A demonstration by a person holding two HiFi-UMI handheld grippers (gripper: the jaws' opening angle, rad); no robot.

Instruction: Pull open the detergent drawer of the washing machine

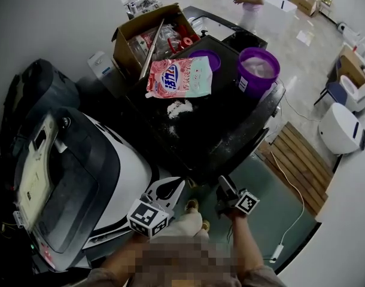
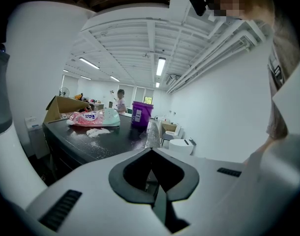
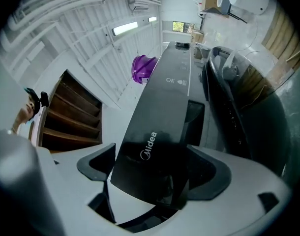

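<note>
Black detergent drawer point(image 3: 155, 127) held between right gripper point(image 3: 154, 167) fingers point(image 3: 211, 173).

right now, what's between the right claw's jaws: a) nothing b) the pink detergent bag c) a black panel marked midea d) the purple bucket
c: the right claw is closed on the black midea panel, with a pad against each of its edges.

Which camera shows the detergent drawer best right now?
The right gripper view: the black, Midea-marked detergent drawer sits between the jaws of the right gripper, which press both its edges. In the head view, the washing machine top hides it; only that gripper shows at the front. The left gripper view shows just that top.
</note>
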